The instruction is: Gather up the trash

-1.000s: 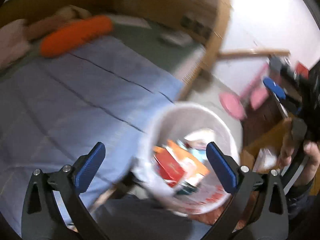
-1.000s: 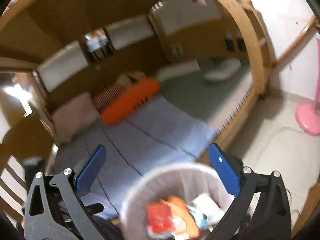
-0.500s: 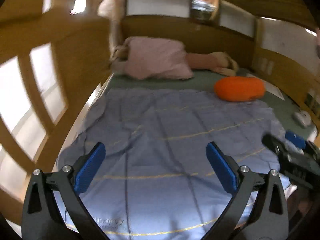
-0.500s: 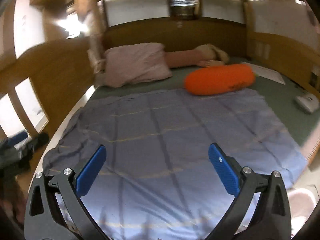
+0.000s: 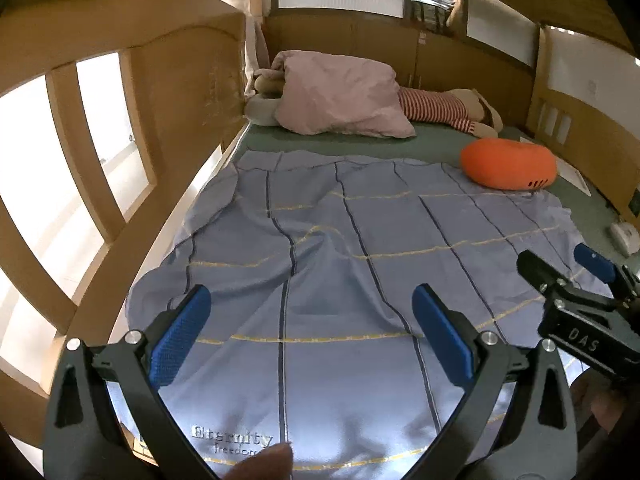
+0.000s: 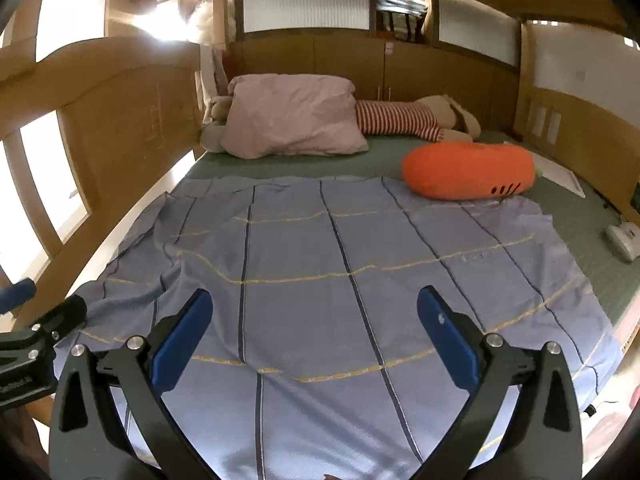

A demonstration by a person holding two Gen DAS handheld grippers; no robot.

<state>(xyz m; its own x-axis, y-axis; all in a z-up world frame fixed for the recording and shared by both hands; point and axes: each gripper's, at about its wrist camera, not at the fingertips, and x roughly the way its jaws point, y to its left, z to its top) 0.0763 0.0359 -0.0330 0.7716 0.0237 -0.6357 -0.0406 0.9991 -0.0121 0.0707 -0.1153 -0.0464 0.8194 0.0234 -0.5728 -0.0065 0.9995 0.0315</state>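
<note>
My left gripper [image 5: 308,336] and right gripper [image 6: 314,340] hang spread and empty above the blue checked blanket [image 6: 340,280]; an orange bolster [image 6: 468,176] lies beyond.

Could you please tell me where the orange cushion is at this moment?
The orange cushion lies far right on the bed in both wrist views, at the blue blanket's far edge, just in front of the striped plush toy.

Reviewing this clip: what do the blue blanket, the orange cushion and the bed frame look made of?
Blue blanket: thin woven cloth, matte; it wrinkles and drapes. Orange cushion: soft plush or knit fabric, probably stuffed; rounded, no shine. Bed frame: light wood or wood laminate, smooth satin finish.
</note>
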